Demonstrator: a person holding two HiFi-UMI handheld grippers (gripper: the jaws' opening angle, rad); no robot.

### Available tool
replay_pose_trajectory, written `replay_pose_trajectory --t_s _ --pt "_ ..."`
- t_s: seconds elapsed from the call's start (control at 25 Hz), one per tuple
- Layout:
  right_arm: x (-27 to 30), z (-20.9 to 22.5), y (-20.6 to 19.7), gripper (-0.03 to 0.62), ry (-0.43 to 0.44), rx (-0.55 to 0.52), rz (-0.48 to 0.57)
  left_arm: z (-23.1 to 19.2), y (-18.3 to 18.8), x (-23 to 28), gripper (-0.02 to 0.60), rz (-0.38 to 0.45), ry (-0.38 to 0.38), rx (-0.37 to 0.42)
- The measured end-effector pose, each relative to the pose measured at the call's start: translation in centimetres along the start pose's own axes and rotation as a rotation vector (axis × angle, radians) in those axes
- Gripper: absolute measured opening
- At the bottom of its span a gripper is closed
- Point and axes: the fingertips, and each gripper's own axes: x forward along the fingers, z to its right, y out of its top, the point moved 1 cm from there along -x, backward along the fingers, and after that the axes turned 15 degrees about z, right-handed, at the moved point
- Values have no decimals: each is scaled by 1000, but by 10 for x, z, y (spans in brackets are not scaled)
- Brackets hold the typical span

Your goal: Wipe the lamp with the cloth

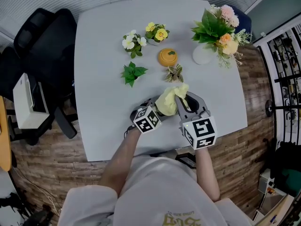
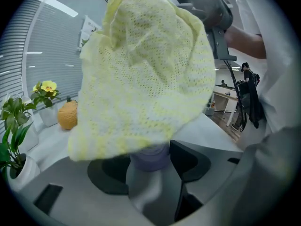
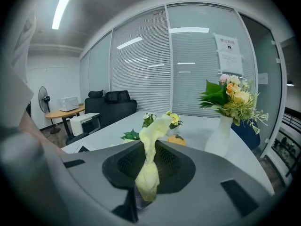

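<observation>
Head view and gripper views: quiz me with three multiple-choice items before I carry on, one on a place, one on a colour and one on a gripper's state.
1. Where does the vase stand on the table?
A. far right part
B. near left corner
C. under the grippers

2. What colour is the cloth?
A. blue
B. yellow
C. red

3. What is the right gripper doing?
A. open and empty
B. shut on a plant
C. shut on the cloth

Answers:
1. A: the head view shows the vase near the table's right edge, on the far side.
2. B: the cloth is pale yellow in all three views.
3. C: the right gripper view shows a twist of cloth pinched between its jaws.
</observation>
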Motion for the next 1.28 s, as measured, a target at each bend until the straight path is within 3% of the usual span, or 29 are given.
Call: replay_pose_trajectory --t_s 1.28 --pt "-23 30 -15 61 -120 15 -23 -1 -2 0 270 -2 2 3"
